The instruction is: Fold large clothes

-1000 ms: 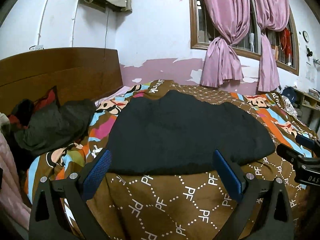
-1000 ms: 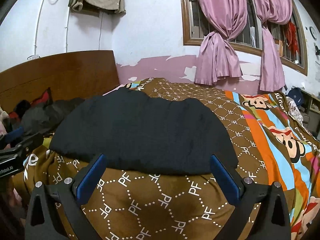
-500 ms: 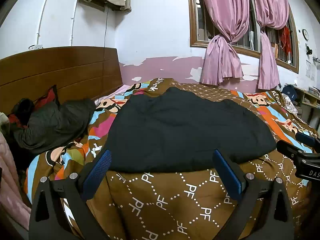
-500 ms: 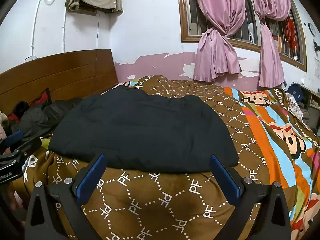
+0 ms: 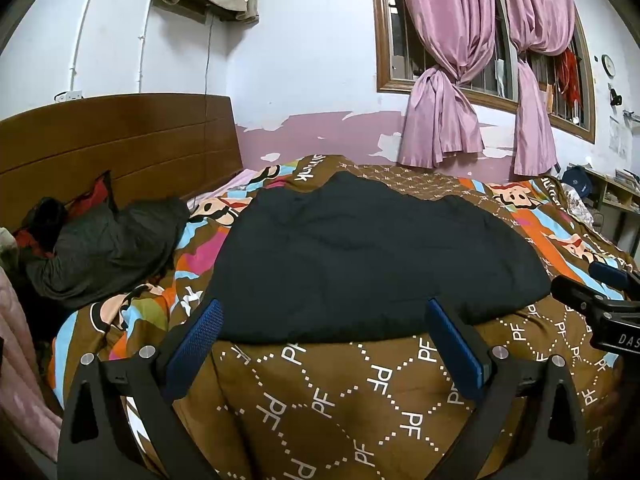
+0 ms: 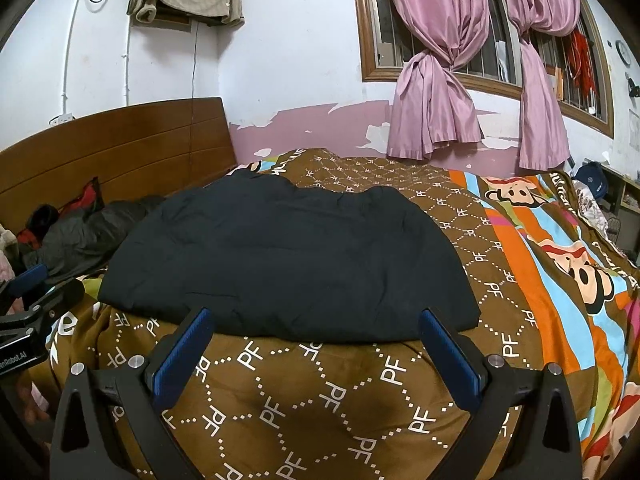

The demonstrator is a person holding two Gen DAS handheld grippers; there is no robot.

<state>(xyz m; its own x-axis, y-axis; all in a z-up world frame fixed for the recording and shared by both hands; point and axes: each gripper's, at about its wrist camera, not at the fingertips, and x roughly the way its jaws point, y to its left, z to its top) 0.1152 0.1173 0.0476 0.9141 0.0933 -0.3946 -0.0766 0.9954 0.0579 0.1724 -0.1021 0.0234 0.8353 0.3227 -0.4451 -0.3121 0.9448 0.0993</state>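
A: Both grippers are at the near edge of the bed, side by side. The left gripper point(image 5: 324, 340) has its blue-padded fingers point(image 5: 196, 344) spread wide, nothing between them.

B: Same on the other side. The right gripper point(image 6: 316, 344) is spread too, its pads point(image 6: 448, 360) apart and clear of any cloth. Each one hangs over the brown patterned quilt point(image 5: 360, 396), short of the garment.

A: And there is the garment: a large black piece of clothing point(image 5: 372, 256), laid out flat in the middle of the bed. Its near hem runs just past the fingertips in both views.

B: From the right wrist camera the black clothing point(image 6: 288, 256) looks broad and rounded, with some shallow wrinkles. Whether it is a jacket or a sweater, hard to tell.

A: The left view catches the right gripper's tip point(image 5: 600, 300) at the right edge, beside the garment's corner.

B: And the right view has the left gripper's tip point(image 6: 36, 292) at the left edge.

A: Off by the wooden headboard point(image 5: 116, 144), a dark grey bundle of clothes point(image 5: 104, 248) lies well apart from the black piece.

B: Pink curtains point(image 6: 436, 120) hang knotted at the window behind the bed.
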